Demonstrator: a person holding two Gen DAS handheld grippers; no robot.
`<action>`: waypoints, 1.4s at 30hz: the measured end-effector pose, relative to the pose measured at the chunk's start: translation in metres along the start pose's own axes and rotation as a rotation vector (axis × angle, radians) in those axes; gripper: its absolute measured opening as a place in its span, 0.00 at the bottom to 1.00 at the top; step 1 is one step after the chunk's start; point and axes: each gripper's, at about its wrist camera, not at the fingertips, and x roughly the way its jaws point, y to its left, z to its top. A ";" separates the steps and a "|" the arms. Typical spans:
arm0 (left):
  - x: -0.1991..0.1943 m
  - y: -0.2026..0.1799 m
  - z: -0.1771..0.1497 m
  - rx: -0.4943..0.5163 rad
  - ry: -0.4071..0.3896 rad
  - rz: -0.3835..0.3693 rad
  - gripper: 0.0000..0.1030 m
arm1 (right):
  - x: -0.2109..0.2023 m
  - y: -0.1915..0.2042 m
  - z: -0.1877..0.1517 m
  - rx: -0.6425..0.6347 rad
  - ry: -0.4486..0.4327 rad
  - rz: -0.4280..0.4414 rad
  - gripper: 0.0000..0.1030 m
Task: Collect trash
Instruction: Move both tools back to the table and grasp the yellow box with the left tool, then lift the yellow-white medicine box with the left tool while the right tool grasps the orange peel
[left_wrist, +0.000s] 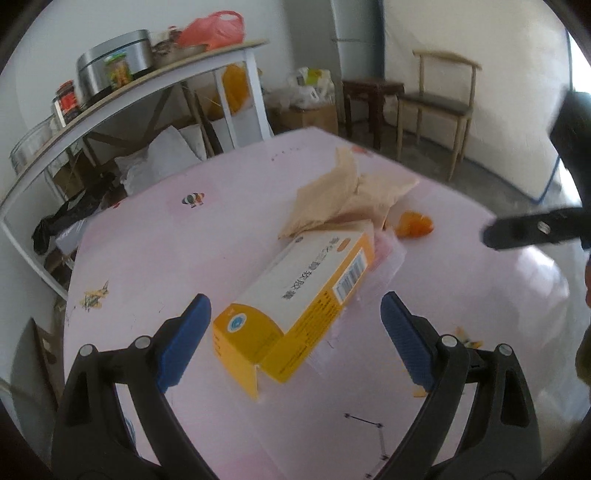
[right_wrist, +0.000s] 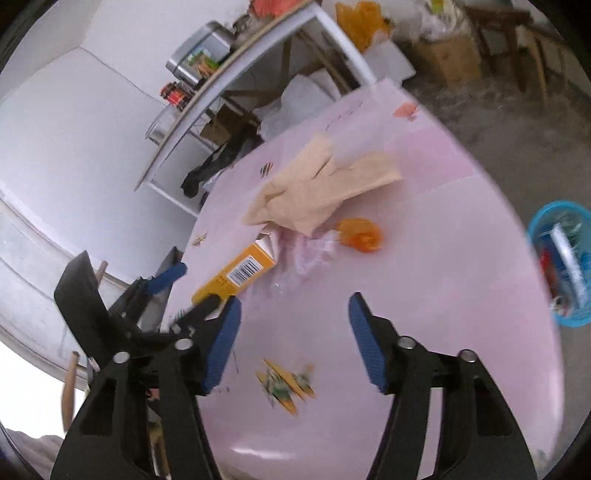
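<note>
Trash lies on the pink table (left_wrist: 155, 258): from the left wrist, a yellow box (left_wrist: 295, 306) sits between the wide-open, empty left gripper (left_wrist: 295, 343), brown paper (left_wrist: 343, 199) behind. From the right wrist, the right gripper (right_wrist: 293, 339) gapes empty over the table; a blue basket (right_wrist: 561, 262) stands on the floor beside it.

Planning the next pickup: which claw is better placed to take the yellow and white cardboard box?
Left. The left claw is open with the yellow and white cardboard box between its blue pads. The right claw faces bare pink tabletop.
</note>
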 end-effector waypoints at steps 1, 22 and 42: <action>0.006 -0.003 0.000 0.036 0.008 0.009 0.85 | 0.009 0.002 0.004 0.000 0.007 -0.004 0.52; -0.004 0.001 -0.015 0.088 0.013 0.085 0.39 | 0.080 0.010 0.023 0.028 0.100 -0.007 0.02; -0.071 -0.010 -0.060 -0.095 0.096 -0.108 0.31 | 0.011 0.023 -0.006 -0.199 0.043 -0.253 0.04</action>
